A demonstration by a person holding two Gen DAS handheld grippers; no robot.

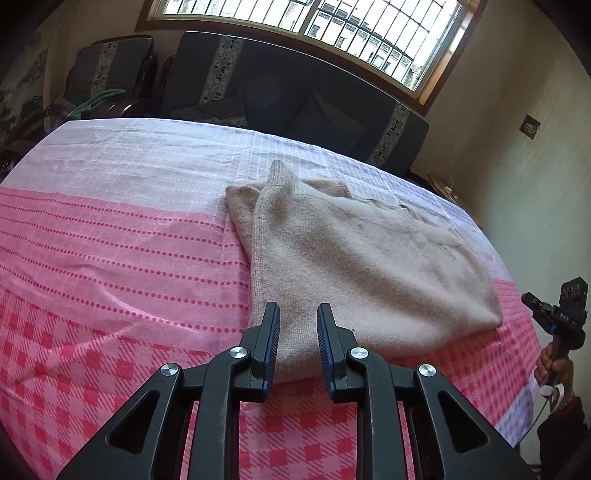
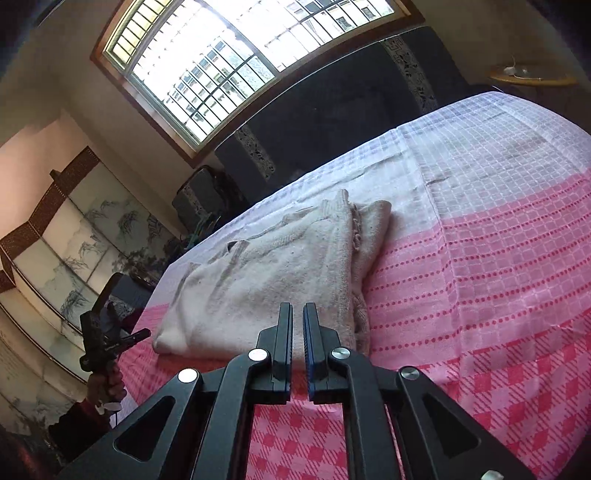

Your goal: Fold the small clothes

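A small beige knitted sweater (image 1: 354, 258) lies folded on the pink and white checked cloth (image 1: 110, 240); it also shows in the right wrist view (image 2: 266, 280). My left gripper (image 1: 298, 314) hovers over the sweater's near edge, its jaws a little apart and empty. My right gripper (image 2: 297, 312) hangs above the sweater's near edge, its jaws almost together with nothing between them. The right gripper also shows at the far right of the left wrist view (image 1: 532, 299), and the left gripper at the left of the right wrist view (image 2: 142, 334), both off the table's sides.
A dark sofa (image 1: 295, 96) stands behind the table under a barred window (image 1: 332, 33). A painted folding screen (image 2: 74, 240) stands at the left of the right wrist view. A small wooden side table (image 2: 532, 77) is at the far corner.
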